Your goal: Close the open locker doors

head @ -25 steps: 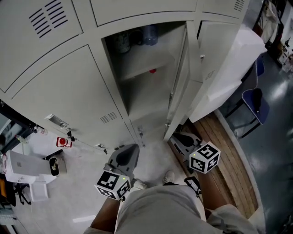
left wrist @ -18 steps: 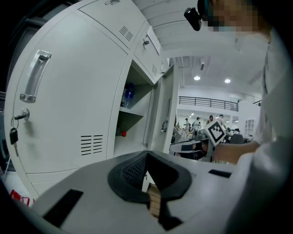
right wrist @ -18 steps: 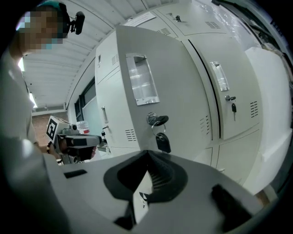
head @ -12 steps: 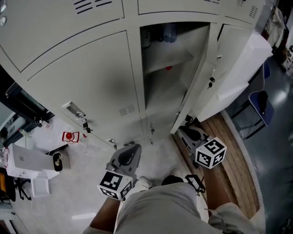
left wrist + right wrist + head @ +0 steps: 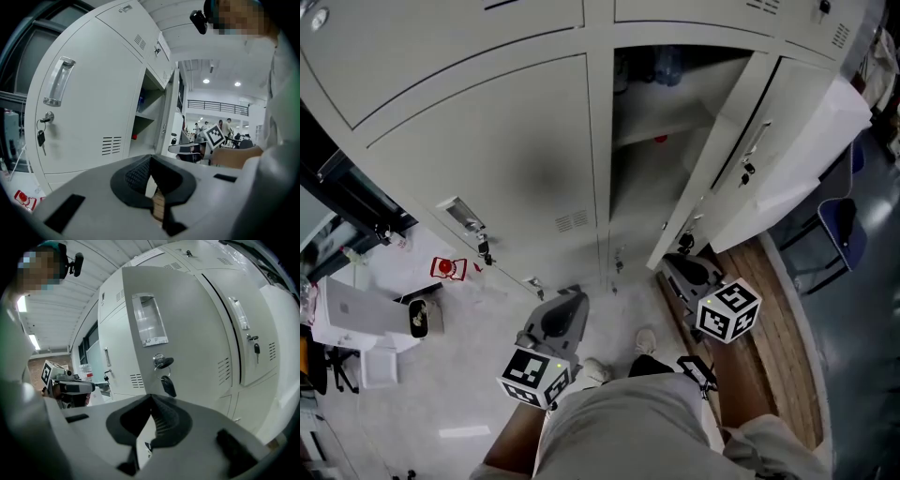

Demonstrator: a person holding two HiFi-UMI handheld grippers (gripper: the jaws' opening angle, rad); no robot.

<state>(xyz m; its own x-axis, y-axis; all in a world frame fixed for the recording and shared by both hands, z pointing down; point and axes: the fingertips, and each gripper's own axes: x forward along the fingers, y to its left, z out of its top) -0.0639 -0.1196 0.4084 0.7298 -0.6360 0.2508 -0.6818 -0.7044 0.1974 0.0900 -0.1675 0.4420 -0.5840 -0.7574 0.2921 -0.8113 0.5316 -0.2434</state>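
A grey locker bank fills the head view. One door (image 5: 733, 155) stands partly open, its handle and hanging key on the outer face, hinged on the right. Behind it the open compartment (image 5: 654, 150) shows a shelf, a bottle and a small red thing (image 5: 660, 140). My right gripper (image 5: 682, 266) is shut and empty, its tip close to the door's lower edge. In the right gripper view that door (image 5: 187, 338) and its key (image 5: 164, 363) loom just beyond the gripper (image 5: 151, 401). My left gripper (image 5: 561, 311) is shut and empty, low before the closed door (image 5: 502, 173); its own view shows the gripper (image 5: 151, 161) facing the compartment (image 5: 146, 117).
A white board (image 5: 811, 141) leans at the right by a blue chair (image 5: 842, 234) and a wooden floor strip (image 5: 773, 356). White boxes (image 5: 358, 323) and a red label (image 5: 446, 269) lie at the left. Keys hang from the closed doors (image 5: 42, 137). People stand far back.
The open door has swung partway toward its frame, and its outer face with handle now shows. The lockers sit further right in view. Both grippers have edged slightly forward.
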